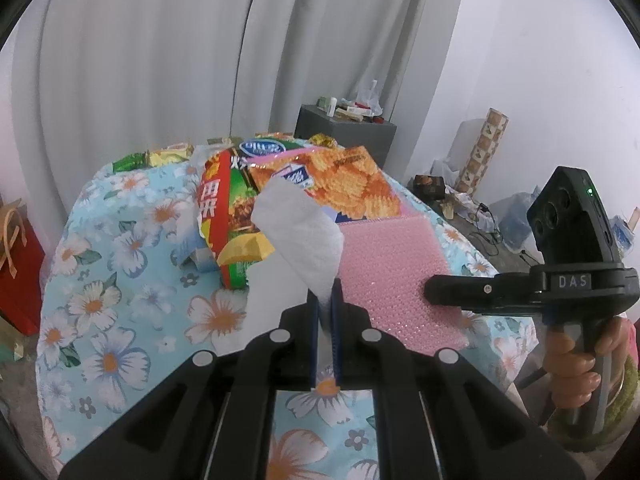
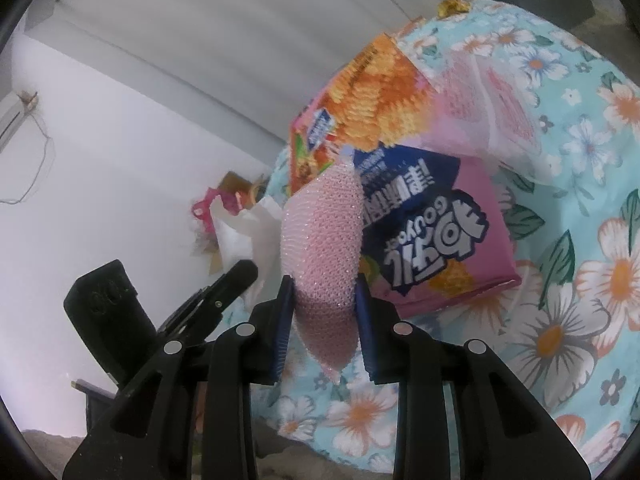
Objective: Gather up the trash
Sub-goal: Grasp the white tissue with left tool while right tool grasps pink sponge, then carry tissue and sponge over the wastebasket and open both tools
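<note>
My left gripper (image 1: pixel 325 294) is shut on a white paper tissue (image 1: pixel 298 232), which stands up from its pads above the flowered tablecloth (image 1: pixel 120 280). My right gripper (image 2: pixel 325 292) is shut on a pink bubble-wrap sheet (image 2: pixel 324 240) that bulges between its blue pads. In the left wrist view that sheet (image 1: pixel 384 264) stretches from the table to the right gripper (image 1: pixel 431 291), held by a person's hand (image 1: pixel 572 364). Behind lie an orange chips bag (image 1: pixel 352 184) and a red-green snack bag (image 1: pixel 232 216). A pink snack packet (image 2: pixel 440 232) lies just past the bubble wrap.
Small candy wrappers (image 1: pixel 168 156) lie along the table's far edge. A grey cabinet (image 1: pixel 344 132) with clutter stands behind, a patterned paper roll (image 1: pixel 484 152) leans on the wall, and a red gift bag (image 1: pixel 16 264) sits on the floor at left. Grey curtains hang behind.
</note>
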{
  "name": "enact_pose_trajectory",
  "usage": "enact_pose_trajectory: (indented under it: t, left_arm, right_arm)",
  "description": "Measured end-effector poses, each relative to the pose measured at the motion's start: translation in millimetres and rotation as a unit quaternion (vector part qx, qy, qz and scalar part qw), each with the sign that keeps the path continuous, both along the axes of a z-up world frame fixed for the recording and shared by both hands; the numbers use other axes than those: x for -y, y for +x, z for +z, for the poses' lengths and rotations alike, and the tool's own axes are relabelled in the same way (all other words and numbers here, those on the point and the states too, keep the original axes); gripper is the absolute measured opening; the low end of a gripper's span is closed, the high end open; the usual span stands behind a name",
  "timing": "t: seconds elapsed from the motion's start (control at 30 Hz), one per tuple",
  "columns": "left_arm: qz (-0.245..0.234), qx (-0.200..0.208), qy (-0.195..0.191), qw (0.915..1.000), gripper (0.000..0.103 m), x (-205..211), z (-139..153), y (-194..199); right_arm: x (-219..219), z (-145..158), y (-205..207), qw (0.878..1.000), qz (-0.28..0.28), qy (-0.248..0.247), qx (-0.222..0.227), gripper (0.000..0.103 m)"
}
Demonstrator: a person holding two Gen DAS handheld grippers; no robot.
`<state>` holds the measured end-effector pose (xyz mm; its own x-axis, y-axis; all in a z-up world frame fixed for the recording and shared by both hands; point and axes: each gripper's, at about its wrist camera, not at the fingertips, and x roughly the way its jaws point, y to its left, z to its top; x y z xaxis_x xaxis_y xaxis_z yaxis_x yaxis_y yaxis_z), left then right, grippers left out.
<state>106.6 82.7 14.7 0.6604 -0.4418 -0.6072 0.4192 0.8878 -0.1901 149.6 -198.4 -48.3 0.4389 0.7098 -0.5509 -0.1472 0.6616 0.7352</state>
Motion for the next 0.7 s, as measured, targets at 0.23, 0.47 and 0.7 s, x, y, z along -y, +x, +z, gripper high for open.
enact_pose_trajectory:
  t: [0.23, 0.47, 0.7]
  left_arm:
    - [-0.005, 0.021, 0.003, 0.9998, 0.005, 4.6, 17.5, -9.5]
    - [-0.022, 0.040, 0.006, 0.9989, 0.005, 19.3, 35.2, -17.4]
    - [-0.057, 0.059, 0.009, 0.9966, 0.005, 48.6, 51.8, -19.5]
  right_arm:
    - [10.4, 16.3, -8.3, 1.000, -0.005, 0.010, 0.016, 0.027]
    - [35.9, 22.2, -21.6, 0.999, -0.022, 0.020, 0.029, 0.027]
    - [75.5, 34.6, -50.0, 0.997, -0.056, 0.033, 0.050, 0.027]
